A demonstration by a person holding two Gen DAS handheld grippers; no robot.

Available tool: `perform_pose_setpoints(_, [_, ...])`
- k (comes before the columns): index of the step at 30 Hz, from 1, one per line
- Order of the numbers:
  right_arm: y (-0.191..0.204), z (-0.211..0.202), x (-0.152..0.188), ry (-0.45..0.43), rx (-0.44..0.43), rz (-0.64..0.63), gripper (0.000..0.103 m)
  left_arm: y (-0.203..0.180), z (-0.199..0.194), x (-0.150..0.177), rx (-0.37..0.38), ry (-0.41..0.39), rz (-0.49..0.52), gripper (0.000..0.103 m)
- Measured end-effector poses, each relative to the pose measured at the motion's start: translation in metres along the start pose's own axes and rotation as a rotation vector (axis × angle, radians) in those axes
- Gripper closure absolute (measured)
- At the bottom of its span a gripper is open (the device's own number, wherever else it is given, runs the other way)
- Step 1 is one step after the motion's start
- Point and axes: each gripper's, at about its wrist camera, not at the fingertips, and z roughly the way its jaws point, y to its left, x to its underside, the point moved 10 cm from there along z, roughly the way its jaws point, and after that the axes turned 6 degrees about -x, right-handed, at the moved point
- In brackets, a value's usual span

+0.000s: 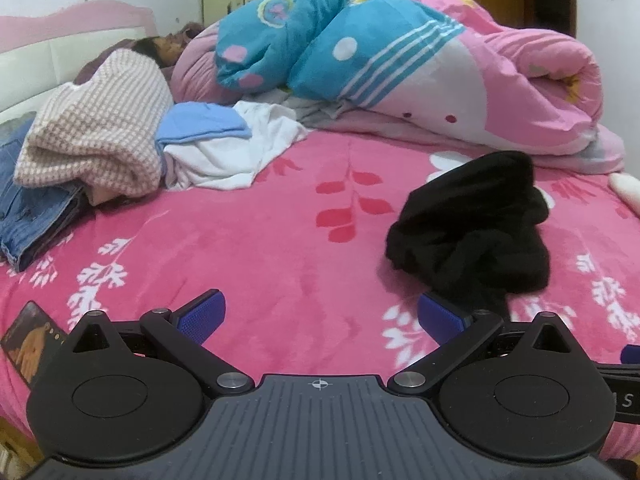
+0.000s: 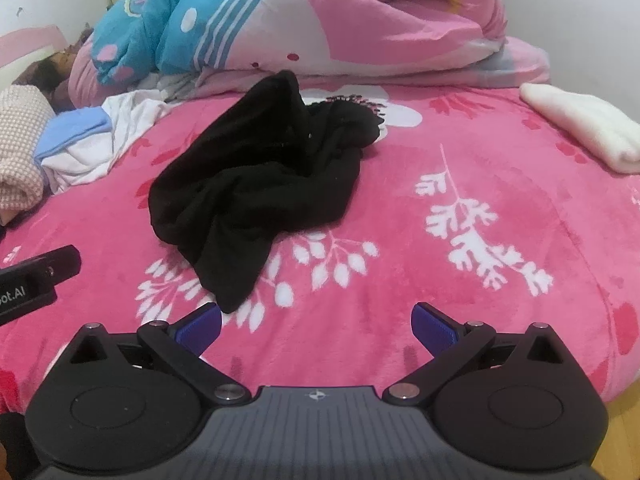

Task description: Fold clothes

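Observation:
A crumpled black garment (image 2: 260, 184) lies on the pink flowered bedspread (image 2: 460, 152); the left wrist view has the same black garment (image 1: 472, 228) at the right. My left gripper (image 1: 322, 318) is open, its blue pads (image 1: 202, 316) wide apart over bare bedspread (image 1: 260, 248), with the garment's near tail just beyond its right pad. My right gripper (image 2: 316, 326) is open too, empty, and the garment's lower tip lies just past its left pad (image 2: 200, 326). Part of the left gripper's body (image 2: 36, 280) shows at the right wrist view's left edge.
A pile of clothes sits at the left: checked knit (image 1: 96, 128), jeans (image 1: 28, 216), white and blue pieces (image 1: 224, 148). A rolled pink and blue quilt (image 1: 400, 52) fills the far side. A folded white cloth (image 2: 588, 128) lies right. A phone (image 1: 28, 344) rests near the left edge.

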Motion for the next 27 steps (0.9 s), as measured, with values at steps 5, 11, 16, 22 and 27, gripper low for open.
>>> perform_pose_setpoints(5, [0.002,0.001,0.001,0.008,0.013,-0.014,0.0,0.017,0.013,0.001,0.019,0.05,-0.057,0.0])
perform_pose_setpoints(11, [0.008,-0.001,-0.001,-0.007,0.019,-0.022,0.0,0.016,0.011,0.003,-0.044,0.014,-0.02,0.0])
perform_pose_setpoints(16, [0.01,-0.004,-0.001,-0.013,0.023,-0.024,0.0,0.017,0.006,0.002,-0.05,0.002,-0.015,0.0])
perform_pose_setpoints(22, [0.012,-0.011,-0.004,-0.025,0.026,-0.029,0.0,0.017,0.004,0.001,-0.056,0.002,-0.014,0.0])
perform_pose_setpoints(27, [0.012,-0.014,-0.004,-0.025,0.026,-0.025,0.0,0.018,0.003,0.0,-0.056,0.005,-0.014,0.0])
